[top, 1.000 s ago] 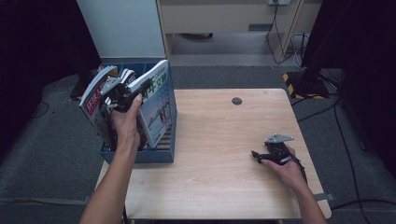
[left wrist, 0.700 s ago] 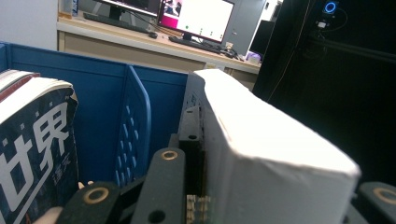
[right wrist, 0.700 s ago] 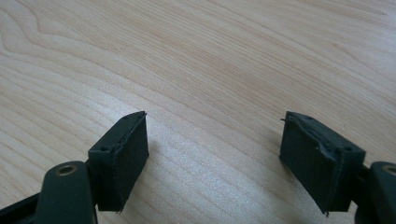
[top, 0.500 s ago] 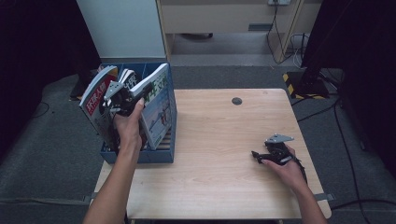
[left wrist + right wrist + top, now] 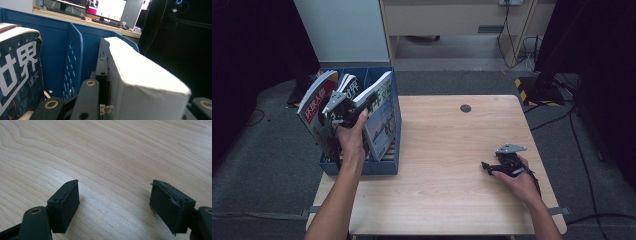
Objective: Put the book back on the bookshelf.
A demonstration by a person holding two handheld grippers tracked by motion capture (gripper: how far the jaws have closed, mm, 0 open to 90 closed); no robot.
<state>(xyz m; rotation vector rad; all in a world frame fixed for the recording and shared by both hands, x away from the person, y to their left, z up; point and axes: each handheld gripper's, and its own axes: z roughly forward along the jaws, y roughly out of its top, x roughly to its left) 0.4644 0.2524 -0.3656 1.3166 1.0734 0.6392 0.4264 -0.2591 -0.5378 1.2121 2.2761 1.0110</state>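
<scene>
On the wooden table point(image 5: 447, 165), at its left edge, stands a blue file box point(image 5: 389, 162) with slotted dividers; largest item, and the centre of the work. Box holds several magazines upright and leaning: a red-and-white one point(image 5: 314, 102) at the far left, another with large white characters on a dark cover point(image 5: 17, 75) in the next slot, and a thick magazine with a green-and-blue cover point(image 5: 382, 112) toward the right side. Left gripper point(image 5: 343, 106) is up at the top of the box, jaws clamped on the top edge of that thick magazine; in the left gripper view its white page block point(image 5: 142, 82) sits squeezed between the jaws, with a blue divider point(image 5: 73, 62) just beside it. Magazine is tilted, lower end down inside the box, upper part above the rim. Step in hand, as I judge it: either seating this magazine into its slot or drawing it out; cannot tell which from the pose alone. Next move calls for keeping the spine in line with the divider so the pages don't snag, and a firm grip, as the block looks heavy and floppy. Right gripper point(image 5: 492, 167) rests well apart on the bare tabletop at the right, jaws spread wide, nothing between them; bare wood grain point(image 5: 112, 157) beneath. Small dark round spot point(image 5: 465, 108) near the far edge, untouched.
</scene>
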